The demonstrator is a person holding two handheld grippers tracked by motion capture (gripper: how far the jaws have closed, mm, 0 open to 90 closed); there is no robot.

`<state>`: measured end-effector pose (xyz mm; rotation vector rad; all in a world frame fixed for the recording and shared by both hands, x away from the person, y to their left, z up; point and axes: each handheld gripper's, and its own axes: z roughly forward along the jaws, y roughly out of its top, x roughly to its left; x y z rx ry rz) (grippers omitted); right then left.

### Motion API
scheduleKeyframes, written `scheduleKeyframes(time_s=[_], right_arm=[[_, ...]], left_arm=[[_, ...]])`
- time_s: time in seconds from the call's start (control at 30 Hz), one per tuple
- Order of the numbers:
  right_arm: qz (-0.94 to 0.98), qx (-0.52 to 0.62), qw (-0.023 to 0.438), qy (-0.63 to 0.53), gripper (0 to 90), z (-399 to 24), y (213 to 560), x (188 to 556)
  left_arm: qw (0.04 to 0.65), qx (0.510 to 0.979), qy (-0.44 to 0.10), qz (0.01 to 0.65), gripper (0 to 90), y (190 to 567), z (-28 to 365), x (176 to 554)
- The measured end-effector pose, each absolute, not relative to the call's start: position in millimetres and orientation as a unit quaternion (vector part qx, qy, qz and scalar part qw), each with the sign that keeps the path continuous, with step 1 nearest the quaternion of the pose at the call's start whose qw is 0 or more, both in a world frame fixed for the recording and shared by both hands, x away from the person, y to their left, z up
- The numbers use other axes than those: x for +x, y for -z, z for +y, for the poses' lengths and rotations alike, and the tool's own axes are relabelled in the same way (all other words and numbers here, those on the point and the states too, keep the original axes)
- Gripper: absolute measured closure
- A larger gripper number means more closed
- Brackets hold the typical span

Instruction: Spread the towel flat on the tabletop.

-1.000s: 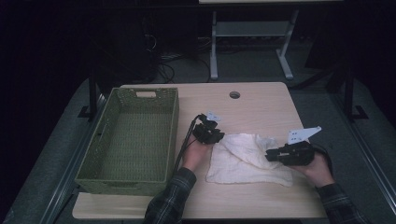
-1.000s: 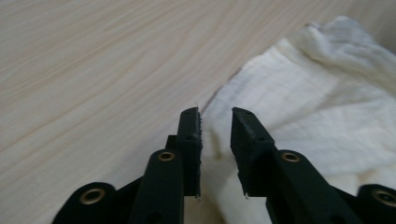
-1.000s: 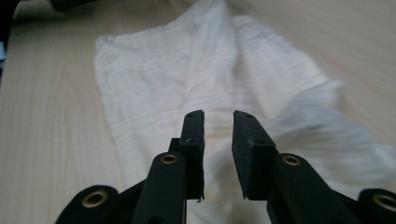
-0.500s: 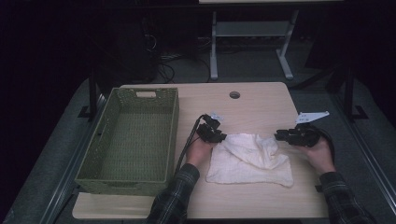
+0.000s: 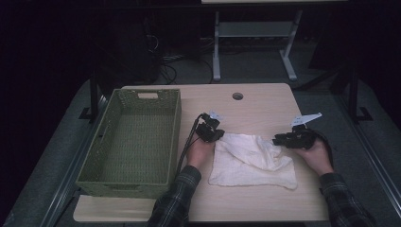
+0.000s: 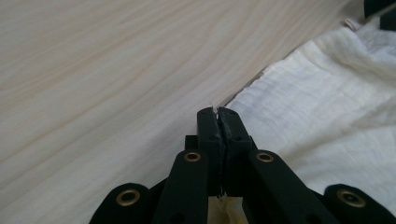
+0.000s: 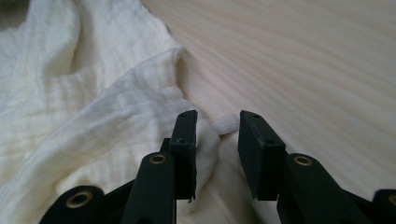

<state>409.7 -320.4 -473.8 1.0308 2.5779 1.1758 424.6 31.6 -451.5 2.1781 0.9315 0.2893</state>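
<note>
A white cloth (image 5: 250,163) lies rumpled on the wooden table (image 5: 257,106), with a fold running across its far part. My left gripper (image 5: 218,137) is at the cloth's far left corner. In the left gripper view the left gripper (image 6: 218,113) has its jaws pressed together on the cloth's (image 6: 327,102) edge. My right gripper (image 5: 277,140) sits low at the far right corner. In the right gripper view the right gripper (image 7: 217,125) stands open, with a bunched corner of the cloth (image 7: 93,93) lying between the jaws against one pad.
A green woven basket (image 5: 176,127) stands on the left half of the table. A round cable hole (image 5: 237,96) is near the far edge. Beyond the table a metal stand (image 5: 255,33) and cables sit on the dark floor.
My right hand has moved away from me and a little left, to the cloth's far right corner. The cloth's right side has shifted. The left hand has stayed at the far left corner.
</note>
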Motion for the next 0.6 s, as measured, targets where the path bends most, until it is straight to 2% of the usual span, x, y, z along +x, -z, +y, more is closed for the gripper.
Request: scheduleKeyframes(time_s=[0.03,0.1,0.13,0.17,0.6], right_arm=[[0.855,0.338,0.067,-0.387,68.8,-318,475,410],[0.857,0.337,0.064,-0.385,76.1,-315,475,409],[0.86,0.333,0.069,-0.381,82.6,-314,474,409],[0.863,0.33,0.075,-0.376,84.5,-314,474,408],[0.829,0.359,0.118,-0.412,85.9,-341,440,420]], left_arm=[[0.367,0.848,-0.115,0.365,88.3,452,32,424],[0.367,0.847,-0.115,0.366,88.3,452,31,424],[0.366,0.848,-0.118,0.366,88.3,452,32,423],[0.366,0.847,-0.118,0.367,88.3,452,32,423],[0.403,0.817,-0.143,0.386,88.5,424,38,432]])
